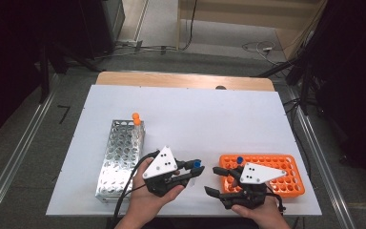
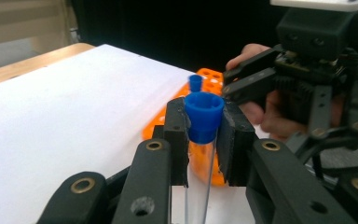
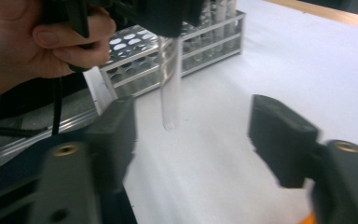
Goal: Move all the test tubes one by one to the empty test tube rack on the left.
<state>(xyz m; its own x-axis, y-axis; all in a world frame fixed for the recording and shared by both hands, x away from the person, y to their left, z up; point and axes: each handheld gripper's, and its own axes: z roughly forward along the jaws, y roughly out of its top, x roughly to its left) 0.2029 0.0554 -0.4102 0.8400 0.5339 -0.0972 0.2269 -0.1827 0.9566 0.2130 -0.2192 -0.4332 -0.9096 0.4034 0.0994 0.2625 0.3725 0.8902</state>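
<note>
Handover of the blue-capped tube [image 2: 204,122] is complete: my left hand-held gripper [image 2: 204,140] clamps it just below the cap, above the white surface [image 1: 195,114], my right hand-held gripper [image 3: 191,140] stands apart and empty, and I judge the metal rack [image 1: 119,157] comes next.

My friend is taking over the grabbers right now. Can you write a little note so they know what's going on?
Left gripper: shut on the blue-capped tube, clamped at the cap; the clear tube hangs down above the white table, between the two racks.
Right gripper: open, nothing between its jaws, beside the orange rack.
Orange rack: one more blue-capped tube stands near its back left corner.
Metal rack: one orange-capped tube at its far end.
Done: a tube is gripped and lifted.
Left: it probably goes into a rack; which one can't be told from here.
</note>
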